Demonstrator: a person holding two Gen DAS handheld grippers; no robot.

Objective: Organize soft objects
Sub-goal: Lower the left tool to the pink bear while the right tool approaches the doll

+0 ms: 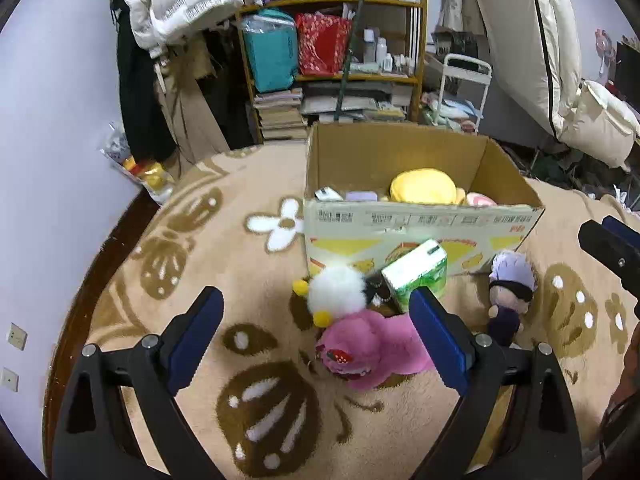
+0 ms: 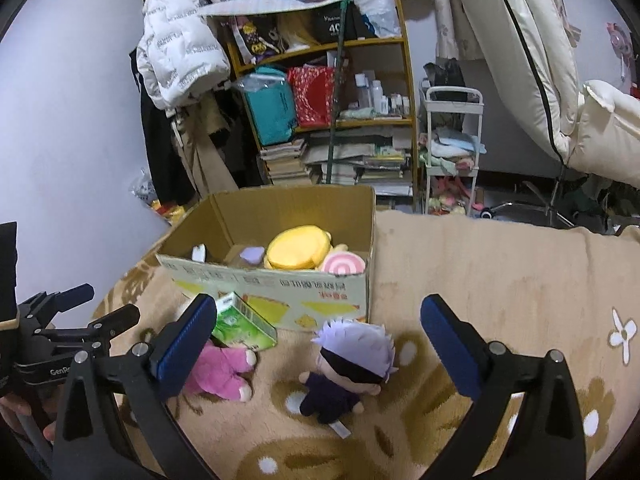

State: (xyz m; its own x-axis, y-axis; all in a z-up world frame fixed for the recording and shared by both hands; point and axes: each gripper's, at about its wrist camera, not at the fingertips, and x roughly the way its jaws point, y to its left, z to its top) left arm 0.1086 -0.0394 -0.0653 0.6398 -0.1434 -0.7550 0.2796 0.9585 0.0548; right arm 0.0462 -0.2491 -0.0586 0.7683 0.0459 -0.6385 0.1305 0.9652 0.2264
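An open cardboard box (image 1: pixel 420 228) (image 2: pixel 280 292) stands on the beige blanket and holds a yellow plush (image 1: pixel 422 186) (image 2: pixel 298 250), a pink swirl plush (image 2: pixel 344 266) and small items. In front of it lie a pink plush (image 1: pixel 368 346) (image 2: pixel 222 368), a white fluffy toy (image 1: pixel 336 290), a green tissue pack (image 1: pixel 418 274) (image 2: pixel 244 326) and a doll with lilac hair (image 1: pixel 512 292) (image 2: pixel 348 364). My left gripper (image 1: pixel 316 334) stands open just above the pink plush. My right gripper (image 2: pixel 320 344) is open, wide around the doll without touching it.
A cluttered wooden shelf (image 1: pixel 332 60) (image 2: pixel 332 92) with books and bags stands behind the box. A white trolley (image 2: pixel 452 152) is to its right, hanging coats (image 1: pixel 176 4) to its left. The flower-patterned blanket (image 1: pixel 240 264) (image 2: pixel 500 280) spreads beside the box.
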